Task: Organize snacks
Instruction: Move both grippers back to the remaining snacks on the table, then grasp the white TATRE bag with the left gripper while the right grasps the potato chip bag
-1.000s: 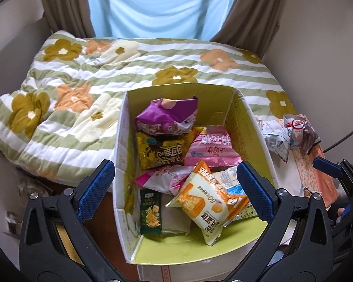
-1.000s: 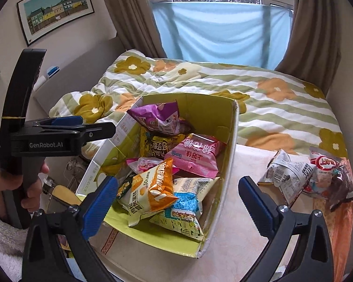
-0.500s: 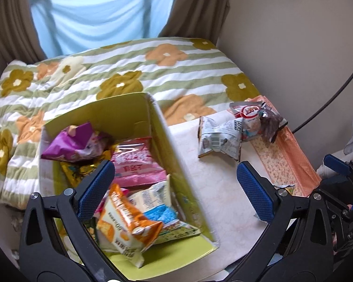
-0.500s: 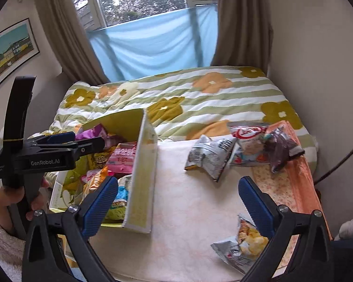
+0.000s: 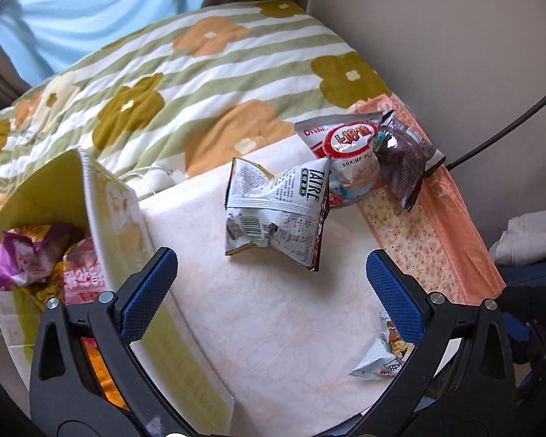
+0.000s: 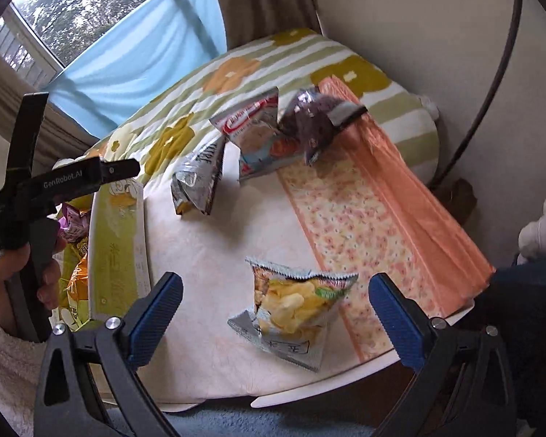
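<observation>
Both views swung from box (image 5: 102, 196) to loose packets on table (image 5: 273, 309); chip packet (image 6: 295, 306) framed by right hand-held gripper (image 6: 273, 302), left hand-held gripper (image 5: 269, 284) likewise wide open, empty.

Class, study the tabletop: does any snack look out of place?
Yes. Four bags lie loose outside the yellow-green cardboard box: chip bag, white bag, red-and-white shrimp bag and dark purple bag, which overlaps the shrimp bag.

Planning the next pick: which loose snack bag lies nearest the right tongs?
The chip bag, lying alone between the open right tongs; the other three sit at the table's far edge.
</observation>
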`<state>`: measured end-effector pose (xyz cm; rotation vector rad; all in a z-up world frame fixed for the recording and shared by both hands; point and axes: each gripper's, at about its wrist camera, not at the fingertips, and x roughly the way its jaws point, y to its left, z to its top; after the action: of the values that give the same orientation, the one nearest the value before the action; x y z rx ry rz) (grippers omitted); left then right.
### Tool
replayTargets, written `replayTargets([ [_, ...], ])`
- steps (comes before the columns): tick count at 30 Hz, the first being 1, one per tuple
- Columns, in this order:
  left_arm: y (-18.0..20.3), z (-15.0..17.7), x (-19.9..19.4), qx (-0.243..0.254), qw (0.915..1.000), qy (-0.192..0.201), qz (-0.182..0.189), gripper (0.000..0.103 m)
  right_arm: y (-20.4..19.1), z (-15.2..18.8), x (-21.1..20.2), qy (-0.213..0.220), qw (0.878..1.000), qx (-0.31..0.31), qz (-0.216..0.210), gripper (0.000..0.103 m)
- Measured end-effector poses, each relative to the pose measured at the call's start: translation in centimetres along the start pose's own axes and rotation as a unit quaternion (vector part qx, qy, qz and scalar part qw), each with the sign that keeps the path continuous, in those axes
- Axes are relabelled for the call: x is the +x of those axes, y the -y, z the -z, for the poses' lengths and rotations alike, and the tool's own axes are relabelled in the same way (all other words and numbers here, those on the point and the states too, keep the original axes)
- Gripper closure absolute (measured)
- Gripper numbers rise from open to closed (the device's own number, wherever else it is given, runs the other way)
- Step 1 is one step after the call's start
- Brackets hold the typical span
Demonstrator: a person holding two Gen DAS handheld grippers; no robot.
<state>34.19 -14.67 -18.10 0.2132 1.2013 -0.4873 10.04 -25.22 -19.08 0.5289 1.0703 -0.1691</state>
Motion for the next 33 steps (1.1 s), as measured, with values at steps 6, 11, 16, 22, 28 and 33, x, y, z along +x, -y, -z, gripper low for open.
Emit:
replayTargets([
  [6,0.5,-1.9,5.4,0.016,0.9985,-0.047,-0.023,0.000,1.9,1.5,3.8,-0.047,0.997,0.054,-0.018,0.001],
  [11,1.1,-3.1,9.0,0.059,0.9944,-0.077,-0.041,0.000,2.3,2.8,6.1,-0.064,0.993,0.099,-0.006,0.001],
  [16,2.2,-3.7,12.1,0.111,0.9866,-0.102,-0.062,0.000,1.9,4.1,8.3,-0.078,0.991,0.107,0.014,0.001],
  [22,2.8,-3.8,14.0,0.128,0.9840,-0.111,-0.055,0.000,2.3,4.7,9.8,-0.087,0.988,0.129,0.011,0.001],
  [28,3.1,-3.5,14.6,0.142,0.9821,-0.109,-0.058,0.002,2.5,5.3,10.7,-0.090,0.987,0.131,0.009,0.001],
  [33,3.1,-3.4,14.2,0.145,0.9817,-0.102,-0.068,0.018,2.2,4.6,11.2,-0.083,0.989,0.121,0.016,0.001],
])
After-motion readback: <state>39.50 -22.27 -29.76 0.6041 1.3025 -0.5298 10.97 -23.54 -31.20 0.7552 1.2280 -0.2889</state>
